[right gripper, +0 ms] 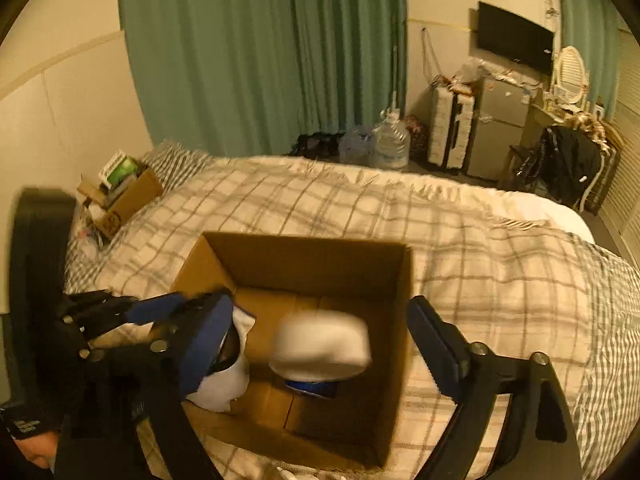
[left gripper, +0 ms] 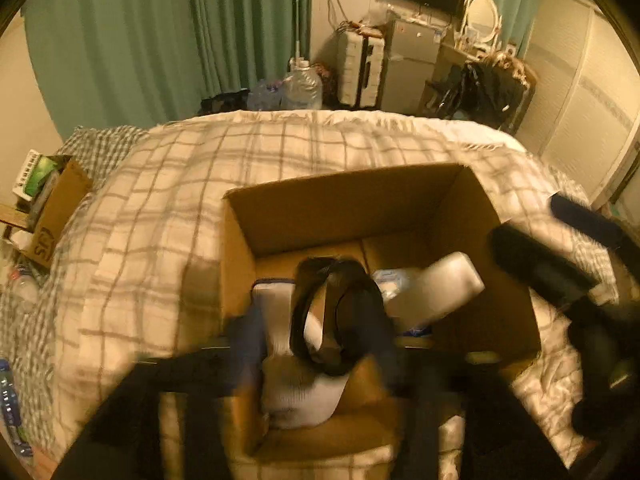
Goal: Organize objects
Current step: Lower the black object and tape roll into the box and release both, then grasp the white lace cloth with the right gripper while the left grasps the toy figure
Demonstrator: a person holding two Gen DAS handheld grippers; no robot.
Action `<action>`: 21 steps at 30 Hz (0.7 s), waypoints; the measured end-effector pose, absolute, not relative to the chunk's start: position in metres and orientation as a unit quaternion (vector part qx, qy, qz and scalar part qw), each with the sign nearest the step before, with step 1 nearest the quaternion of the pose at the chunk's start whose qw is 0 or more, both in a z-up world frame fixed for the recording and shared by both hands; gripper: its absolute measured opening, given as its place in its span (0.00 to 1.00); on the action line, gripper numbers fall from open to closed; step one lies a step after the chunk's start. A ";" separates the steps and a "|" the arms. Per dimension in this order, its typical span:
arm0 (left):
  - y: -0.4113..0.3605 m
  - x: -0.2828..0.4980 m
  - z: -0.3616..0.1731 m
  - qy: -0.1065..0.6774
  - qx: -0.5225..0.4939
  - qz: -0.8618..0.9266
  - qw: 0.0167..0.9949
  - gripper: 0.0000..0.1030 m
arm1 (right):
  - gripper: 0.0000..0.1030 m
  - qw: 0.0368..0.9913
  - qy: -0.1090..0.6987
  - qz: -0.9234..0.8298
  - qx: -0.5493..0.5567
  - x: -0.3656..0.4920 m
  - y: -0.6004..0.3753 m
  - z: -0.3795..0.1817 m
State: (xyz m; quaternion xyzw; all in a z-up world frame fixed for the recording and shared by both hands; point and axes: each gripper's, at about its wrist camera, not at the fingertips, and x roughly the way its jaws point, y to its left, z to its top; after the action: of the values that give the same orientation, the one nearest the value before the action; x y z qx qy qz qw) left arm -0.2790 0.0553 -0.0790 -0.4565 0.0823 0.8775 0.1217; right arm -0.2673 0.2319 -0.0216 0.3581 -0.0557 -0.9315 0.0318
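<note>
An open cardboard box (left gripper: 344,204) (right gripper: 304,256) sits on the bed. My left gripper (left gripper: 320,344) is over its near left corner, shut on a white headset with a black strap (left gripper: 336,316); the headset also shows in the right wrist view (right gripper: 228,372). A white pack (left gripper: 436,288) (right gripper: 320,344) lies in the box over a blue item (right gripper: 312,388). My right gripper (right gripper: 316,340) is open and empty above the box; its fingers (left gripper: 536,260) show at the right in the left wrist view.
The bed has a plaid blanket (left gripper: 168,216) (right gripper: 480,264). A small cardboard box of items (left gripper: 52,208) (right gripper: 124,196) stands at its far left. Water bottles (left gripper: 300,88), a suitcase (left gripper: 360,68) and a fridge (left gripper: 412,60) stand beyond the bed.
</note>
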 end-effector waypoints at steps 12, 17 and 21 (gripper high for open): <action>0.016 -0.177 0.004 0.057 -0.404 0.907 0.107 0.94 | 0.87 -0.005 -0.028 -0.939 0.342 -0.157 0.249 0.059; -0.004 -0.138 0.029 0.049 -0.378 0.919 0.102 1.00 | 0.87 -0.013 -0.009 -0.942 0.334 -0.104 0.240 0.088; -0.019 -0.113 0.031 0.036 -0.370 0.923 0.096 1.00 | 0.87 -0.011 -0.004 -0.941 0.337 -0.075 0.227 0.089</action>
State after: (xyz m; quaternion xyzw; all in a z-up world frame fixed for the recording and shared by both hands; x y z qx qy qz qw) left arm -0.1134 -0.0191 0.0309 -0.3698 0.0363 0.9235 0.0958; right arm -0.0749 0.2274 0.0888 0.3368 -0.0042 -0.9415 -0.0115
